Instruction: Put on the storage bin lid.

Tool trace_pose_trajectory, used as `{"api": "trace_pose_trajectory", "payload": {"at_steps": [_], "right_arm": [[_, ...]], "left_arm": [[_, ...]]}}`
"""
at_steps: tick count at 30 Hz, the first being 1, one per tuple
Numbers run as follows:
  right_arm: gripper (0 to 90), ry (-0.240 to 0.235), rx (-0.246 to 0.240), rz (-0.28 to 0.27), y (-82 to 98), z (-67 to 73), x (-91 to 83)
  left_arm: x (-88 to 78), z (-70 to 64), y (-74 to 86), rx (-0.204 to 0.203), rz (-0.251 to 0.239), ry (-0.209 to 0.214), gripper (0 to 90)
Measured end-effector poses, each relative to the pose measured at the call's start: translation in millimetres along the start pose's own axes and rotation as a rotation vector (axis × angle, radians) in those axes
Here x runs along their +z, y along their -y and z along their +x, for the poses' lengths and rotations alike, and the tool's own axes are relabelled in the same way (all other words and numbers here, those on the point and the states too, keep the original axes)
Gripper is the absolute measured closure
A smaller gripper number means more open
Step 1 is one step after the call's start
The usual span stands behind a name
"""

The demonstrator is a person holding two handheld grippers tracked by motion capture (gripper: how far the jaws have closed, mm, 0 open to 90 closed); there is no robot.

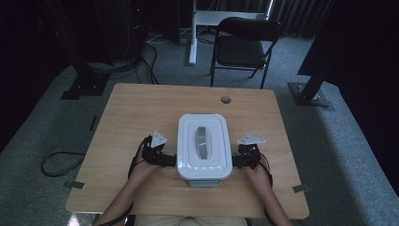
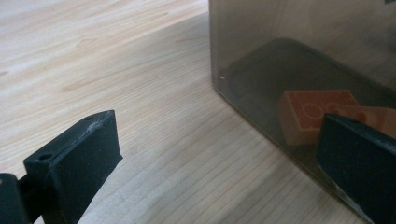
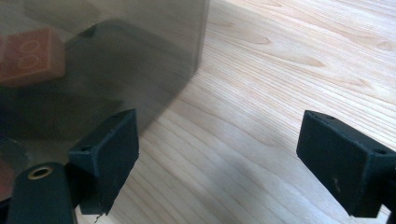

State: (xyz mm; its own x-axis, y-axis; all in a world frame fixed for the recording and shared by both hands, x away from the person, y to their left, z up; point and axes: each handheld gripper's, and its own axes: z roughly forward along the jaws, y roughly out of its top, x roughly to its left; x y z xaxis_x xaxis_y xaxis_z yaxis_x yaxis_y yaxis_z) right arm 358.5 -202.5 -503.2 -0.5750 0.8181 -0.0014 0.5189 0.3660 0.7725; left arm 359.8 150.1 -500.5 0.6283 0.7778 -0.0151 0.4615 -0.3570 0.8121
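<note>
A lidded white storage box (image 1: 204, 146) sits at the middle of the desk (image 1: 136, 108), toward its near edge, its long axis running near to far; the grey lid handle (image 1: 202, 142) runs the same way. Orange blocks (image 2: 313, 112) show through its translucent wall. The left tool (image 1: 165, 159) and right tool (image 1: 239, 160) flank it, both with jaws spread, gripping nothing.

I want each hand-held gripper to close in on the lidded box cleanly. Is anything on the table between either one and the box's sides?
Nothing visible is. The left hand-held gripper and right hand-held gripper sit right at the sides of the box, jaws open, with bare table beside them. The orange blocks are inside the box.
</note>
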Motion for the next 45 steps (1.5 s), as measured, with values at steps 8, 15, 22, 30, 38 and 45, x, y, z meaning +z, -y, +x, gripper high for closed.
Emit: {"api": "trace_pose_trajectory", "payload": {"at_steps": [8, 15, 22, 30, 38, 45], "right_arm": [[12.5, 0.034, 0.047, -0.019, 9.4, -15.1, -9.6], [12.5, 0.040, 0.064, -0.017, 16.1, -19.5, -14.0], [12.5, 0.044, 0.073, -0.019, 22.4, -19.6, -17.7], [12.5, 0.071, 0.090, -0.030, 29.1, -23.6, -26.3], [12.5, 0.106, 0.135, -0.056, 38.8, -33.1, -39.3], [12.5, 0.143, 0.168, -0.060, 48.7, -42.4, -50.5]], "left_arm": [[0.9, 8.2, -0.8, -0.012, -0.009, 0.001, 0.8], [-1.8, 14.7, 2.1, -0.018, 0.002, -0.015, 0.8], [-9.0, 20.0, 8.6, -0.037, 0.003, -0.019, 0.8], [-24.3, 31.3, 17.8, -0.064, 0.012, -0.034, 0.8], [-43.3, 43.5, 27.2, -0.098, 0.013, -0.072, 0.8], [-57.3, 53.2, 38.8, -0.132, 0.013, -0.101, 0.8]]}}
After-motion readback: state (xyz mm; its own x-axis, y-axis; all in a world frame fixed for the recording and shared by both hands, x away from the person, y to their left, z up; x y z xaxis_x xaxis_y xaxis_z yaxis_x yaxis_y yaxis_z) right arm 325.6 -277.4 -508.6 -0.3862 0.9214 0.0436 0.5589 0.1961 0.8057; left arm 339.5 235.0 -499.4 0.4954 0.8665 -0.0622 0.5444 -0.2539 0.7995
